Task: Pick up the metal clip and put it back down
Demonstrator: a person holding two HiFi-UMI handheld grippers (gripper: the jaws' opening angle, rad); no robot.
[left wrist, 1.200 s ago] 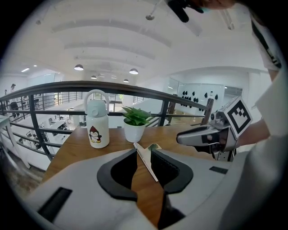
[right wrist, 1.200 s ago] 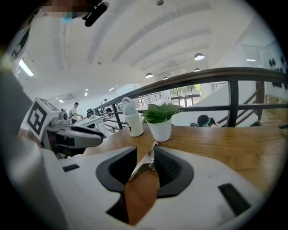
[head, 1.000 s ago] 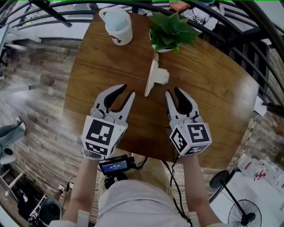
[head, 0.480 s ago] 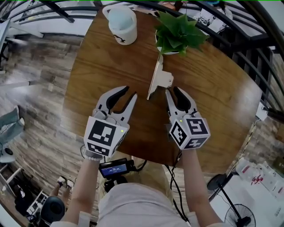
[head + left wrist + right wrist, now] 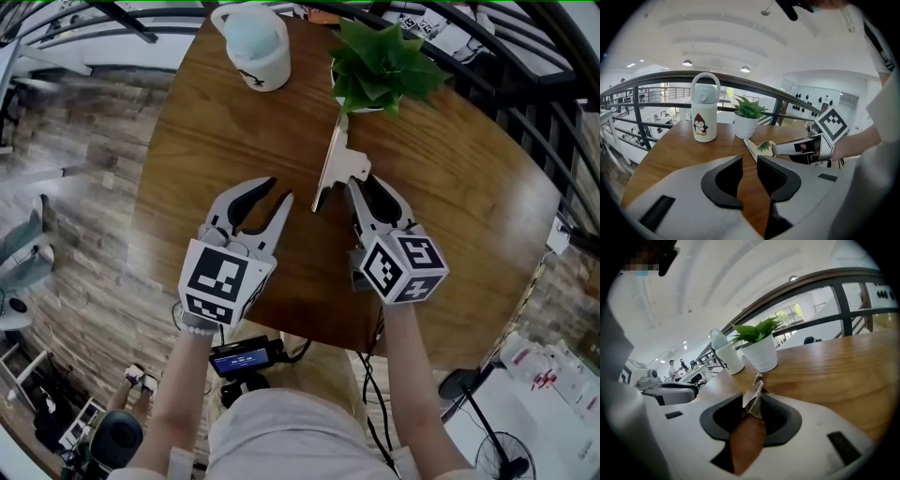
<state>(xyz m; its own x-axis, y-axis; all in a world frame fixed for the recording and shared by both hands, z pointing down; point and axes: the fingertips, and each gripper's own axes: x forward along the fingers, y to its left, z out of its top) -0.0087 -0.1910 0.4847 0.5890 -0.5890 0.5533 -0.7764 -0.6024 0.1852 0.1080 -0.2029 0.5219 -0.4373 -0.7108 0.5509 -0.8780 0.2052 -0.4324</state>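
One change: the right gripper (image 5: 362, 184) has moved farther and now pinches the metal clip (image 5: 330, 164); the left gripper (image 5: 277, 190) stays slightly parted, empty.

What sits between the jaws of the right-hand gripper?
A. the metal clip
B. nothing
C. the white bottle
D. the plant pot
A: the right gripper view shows the clip standing between the jaws of the right gripper, which press on it from both sides, while the bottle and the pot stand farther back on the table.
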